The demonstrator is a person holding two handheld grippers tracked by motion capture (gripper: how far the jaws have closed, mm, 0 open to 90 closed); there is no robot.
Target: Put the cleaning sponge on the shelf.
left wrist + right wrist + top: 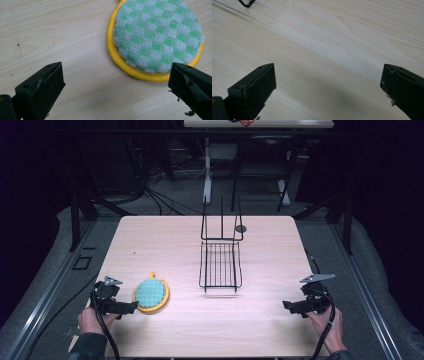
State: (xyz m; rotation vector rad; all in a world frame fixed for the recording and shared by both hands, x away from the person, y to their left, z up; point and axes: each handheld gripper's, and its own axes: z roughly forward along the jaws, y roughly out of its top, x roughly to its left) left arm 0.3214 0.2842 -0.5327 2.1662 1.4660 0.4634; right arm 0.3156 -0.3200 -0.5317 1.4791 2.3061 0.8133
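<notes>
A round pot holder (150, 293) with a green-and-white checked face and a yellow rim lies flat on the wooden table's left front part. My left gripper (134, 306) is just left of it, low over the table, jaws wide open with bare wood between them. In the left gripper view the pot holder (156, 37) sits ahead and to the right of my left gripper (116, 82). My right gripper (286, 305) is at the table's front right, open, over bare wood (324, 65). A black wire rack (220, 260) stands in the table's middle.
The table (165, 235) has a small dark round spot (241, 228) behind the rack. A corner of the rack's wire (245, 3) shows at the top left of the right gripper view. Dark stands, cables and another table stand beyond the far edge.
</notes>
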